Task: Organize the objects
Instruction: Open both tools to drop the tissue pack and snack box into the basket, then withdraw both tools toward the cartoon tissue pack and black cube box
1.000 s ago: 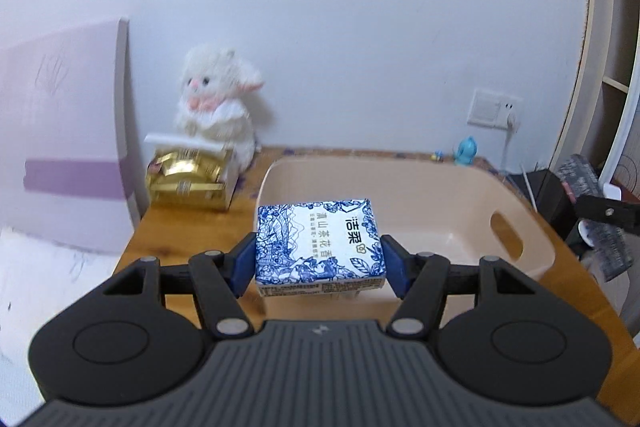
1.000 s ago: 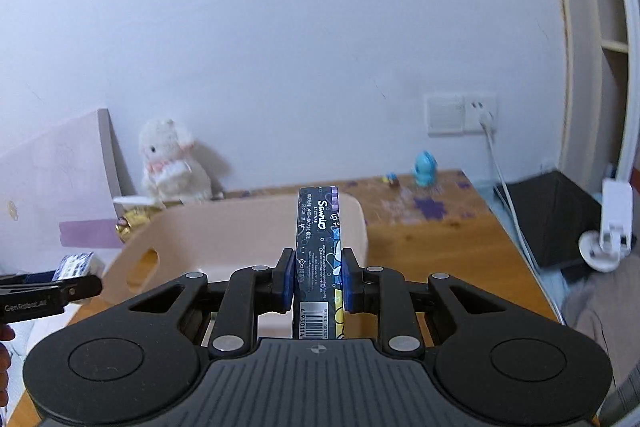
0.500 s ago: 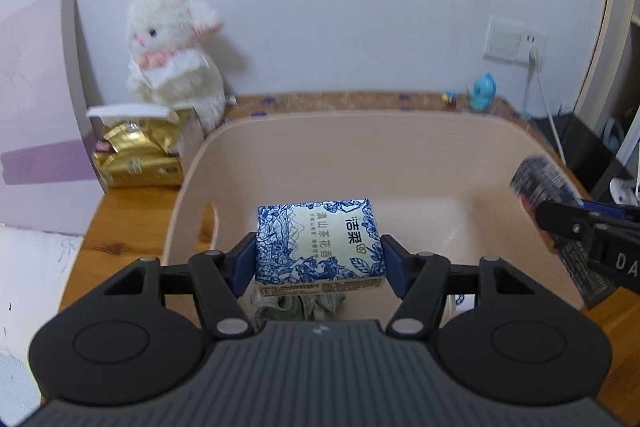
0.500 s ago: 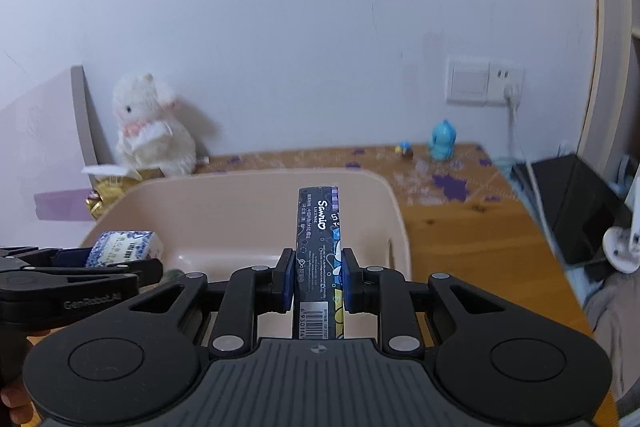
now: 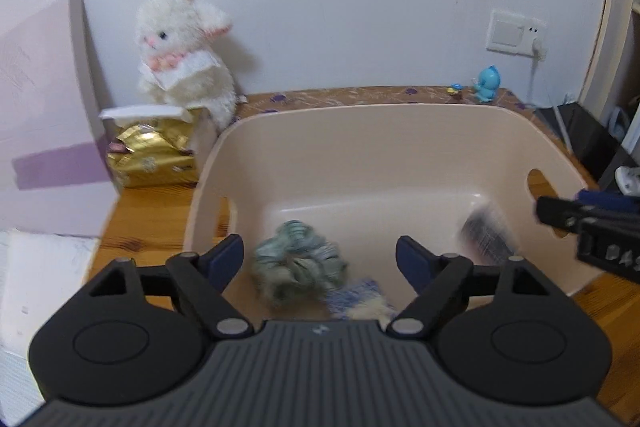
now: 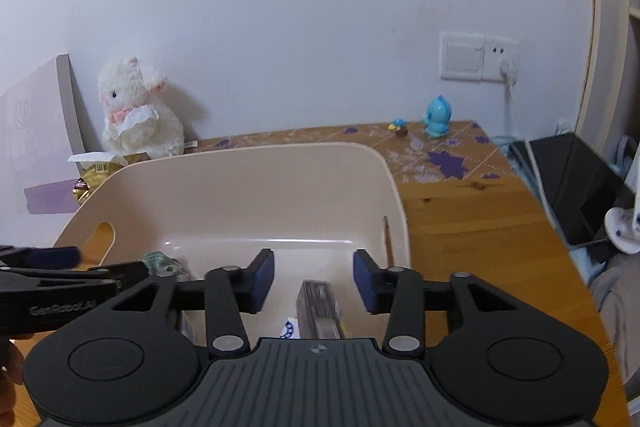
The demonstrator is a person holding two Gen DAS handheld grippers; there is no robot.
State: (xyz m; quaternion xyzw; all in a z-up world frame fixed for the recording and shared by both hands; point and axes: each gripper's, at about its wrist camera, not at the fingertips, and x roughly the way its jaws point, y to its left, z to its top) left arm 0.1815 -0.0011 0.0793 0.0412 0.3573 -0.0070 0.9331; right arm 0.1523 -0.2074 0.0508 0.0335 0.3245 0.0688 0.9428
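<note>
A beige plastic bin (image 5: 360, 143) (image 6: 240, 179) stands on the wooden table. My left gripper (image 5: 320, 261) is open above its near side. Below it lie a green-grey scrunchie (image 5: 298, 263) and the blue-and-white tissue pack (image 5: 358, 299), blurred. My right gripper (image 6: 314, 281) is open over the bin's right part. The dark narrow box (image 6: 318, 311) sits below it, blurred; it also shows in the left wrist view (image 5: 486, 237). The right gripper's fingers (image 5: 560, 213) show at the right edge of the left wrist view; the left gripper's fingers (image 6: 48, 259) show at the left of the right wrist view.
A white plush lamb (image 5: 184, 63) and a gold-wrapped box (image 5: 154, 155) stand left of the bin. A pink board (image 5: 44, 115) leans at the left. A blue figurine (image 6: 438, 115) stands near the wall socket (image 6: 478, 57). A black object (image 6: 576, 183) lies right of the table.
Both grippers opened. The tissue pack left my left gripper and the dark box left my right gripper; both are now in the bin. The left view tilted further down into the bin.
</note>
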